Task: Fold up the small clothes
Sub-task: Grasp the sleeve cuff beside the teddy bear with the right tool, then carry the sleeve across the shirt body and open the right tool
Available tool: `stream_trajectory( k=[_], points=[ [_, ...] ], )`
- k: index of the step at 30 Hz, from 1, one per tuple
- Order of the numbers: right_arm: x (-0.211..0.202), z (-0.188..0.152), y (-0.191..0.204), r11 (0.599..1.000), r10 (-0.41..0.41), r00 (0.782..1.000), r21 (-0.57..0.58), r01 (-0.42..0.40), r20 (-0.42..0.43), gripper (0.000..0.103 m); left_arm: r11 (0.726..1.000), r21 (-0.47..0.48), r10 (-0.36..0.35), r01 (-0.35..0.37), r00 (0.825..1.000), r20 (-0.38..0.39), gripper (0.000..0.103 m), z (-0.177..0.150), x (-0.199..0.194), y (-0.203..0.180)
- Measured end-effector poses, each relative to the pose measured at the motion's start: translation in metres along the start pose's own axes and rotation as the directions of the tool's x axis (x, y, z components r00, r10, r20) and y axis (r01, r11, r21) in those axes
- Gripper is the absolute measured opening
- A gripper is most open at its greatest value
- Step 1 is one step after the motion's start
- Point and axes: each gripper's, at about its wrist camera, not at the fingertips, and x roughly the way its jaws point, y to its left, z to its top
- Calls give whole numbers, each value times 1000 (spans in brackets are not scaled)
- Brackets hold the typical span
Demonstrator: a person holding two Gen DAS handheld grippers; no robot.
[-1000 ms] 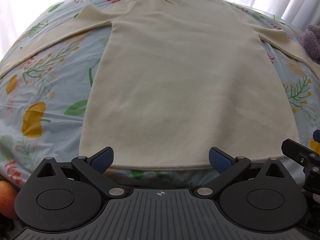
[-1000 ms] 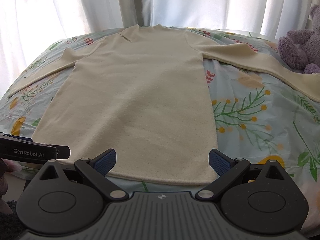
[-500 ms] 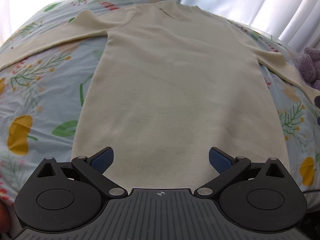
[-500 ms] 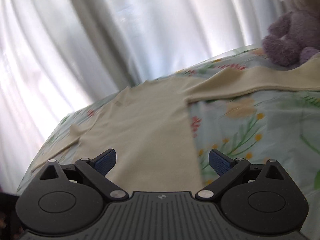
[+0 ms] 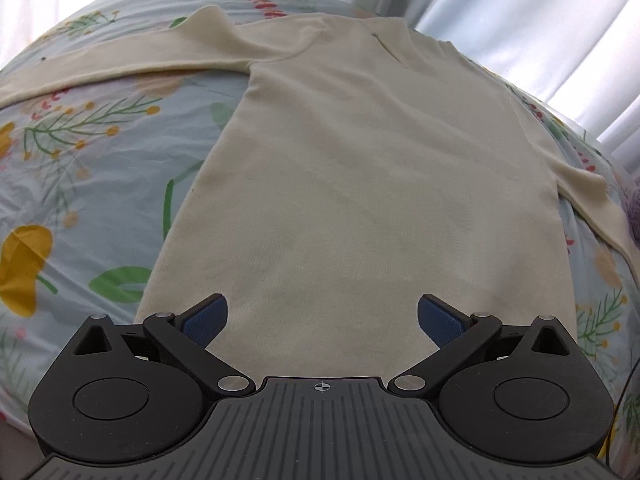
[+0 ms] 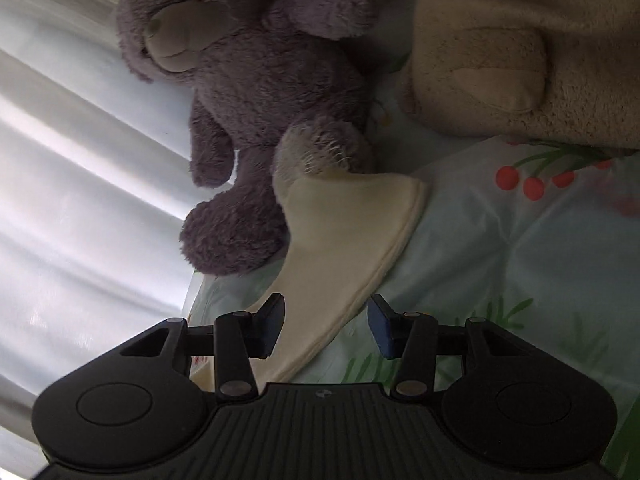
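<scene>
A cream long-sleeved garment (image 5: 368, 184) lies flat on the floral bed sheet (image 5: 80, 152), both sleeves spread out to the sides. My left gripper (image 5: 322, 320) is open wide and empty, hovering over the garment's lower body. In the right wrist view, the garment's right sleeve cuff (image 6: 352, 232) lies on the sheet, its end touching a purple plush toy (image 6: 256, 80). My right gripper (image 6: 326, 324) is open, with its fingers on either side of the sleeve, not closed on it.
A beige plush toy (image 6: 500, 48) lies beside the purple one at the bed's right end. White curtains (image 5: 540, 20) hang behind the bed. The floral sheet (image 6: 520, 260) extends to the right of the sleeve.
My right gripper swung right, from over the garment's body to the right sleeve cuff by the plush toys, and its fingers narrowed. My left gripper moved forward over the garment's body.
</scene>
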Motion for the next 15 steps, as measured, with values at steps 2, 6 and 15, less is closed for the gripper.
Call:
stream_trajectory(
  k=[2,6,15],
  points=[
    [9,1,-5,999,-2,1000,37,2,2,44,1000,-29,-7,7,1000,14,103,3,0,-1],
    [17,5,-8,998,4,999,69,-7,46,37,998,-46,-46,46,999,-1,103,8,3,-4],
    [13,3,33,976,-91,982,-181,121,165,6,995,-1,-101,101,994,-45,103,21,10,-7]
  ],
)
